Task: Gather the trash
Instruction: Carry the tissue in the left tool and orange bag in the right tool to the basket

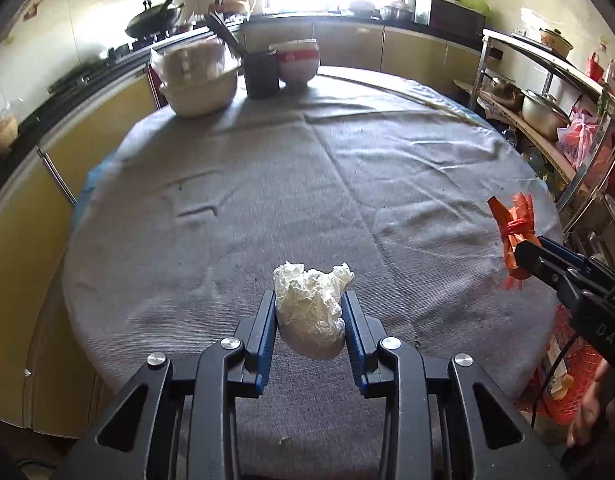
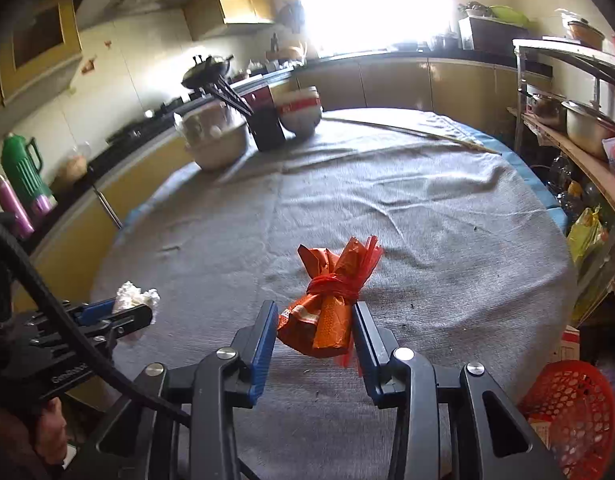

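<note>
White letters "DAS" legible on black body of right gripper (image 1: 525,258), rest of word cut off at frame edge. Small pale lettering on side of left gripper (image 2: 141,314) body, too blurred to read. Print on orange wrapper bundle (image 2: 327,312) illegible. No other readable text.

window (image 2: 371,4): bright glare | cabinets (image 1: 411,50): yellow | table (image 1: 267,184): grey cloth
</note>
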### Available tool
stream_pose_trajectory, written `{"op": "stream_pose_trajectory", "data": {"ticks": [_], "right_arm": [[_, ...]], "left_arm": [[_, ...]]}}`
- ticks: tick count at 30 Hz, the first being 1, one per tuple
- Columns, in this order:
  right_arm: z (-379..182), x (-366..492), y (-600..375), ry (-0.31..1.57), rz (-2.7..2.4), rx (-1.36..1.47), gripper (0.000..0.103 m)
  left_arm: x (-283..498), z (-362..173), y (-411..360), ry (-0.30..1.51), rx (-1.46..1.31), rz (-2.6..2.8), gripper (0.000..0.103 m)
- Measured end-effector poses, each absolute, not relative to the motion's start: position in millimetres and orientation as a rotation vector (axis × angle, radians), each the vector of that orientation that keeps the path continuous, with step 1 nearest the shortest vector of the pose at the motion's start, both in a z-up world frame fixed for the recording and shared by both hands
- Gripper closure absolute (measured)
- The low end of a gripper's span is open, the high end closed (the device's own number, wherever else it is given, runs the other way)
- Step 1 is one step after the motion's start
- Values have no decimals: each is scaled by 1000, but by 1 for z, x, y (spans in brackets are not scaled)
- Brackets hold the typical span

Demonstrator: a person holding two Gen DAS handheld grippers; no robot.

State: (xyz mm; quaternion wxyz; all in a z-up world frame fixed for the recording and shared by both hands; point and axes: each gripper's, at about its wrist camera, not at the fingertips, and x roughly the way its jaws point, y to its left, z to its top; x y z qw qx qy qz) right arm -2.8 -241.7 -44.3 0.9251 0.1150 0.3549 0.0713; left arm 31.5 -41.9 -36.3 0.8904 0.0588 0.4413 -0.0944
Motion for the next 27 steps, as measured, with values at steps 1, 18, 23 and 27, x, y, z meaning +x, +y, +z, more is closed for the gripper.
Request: {"op": "stream_pose_trajectory", "data": {"ticks": [1,18,23,27], "right_arm": [[-41,-6,-243,719,150,245,62],[-2,-66,-258,594,166,274,62],[2,-83,-269,573,157,284,62],[3,-96,-282,554,141,301,62]], "left_arm": [[29,-34,-43,909,125,-195,69],[-10,8,-62,806,168,-204,69],[-19,14,-76,790,194,-216,69],[-26,17,-89,780,219,-230,69]]}}
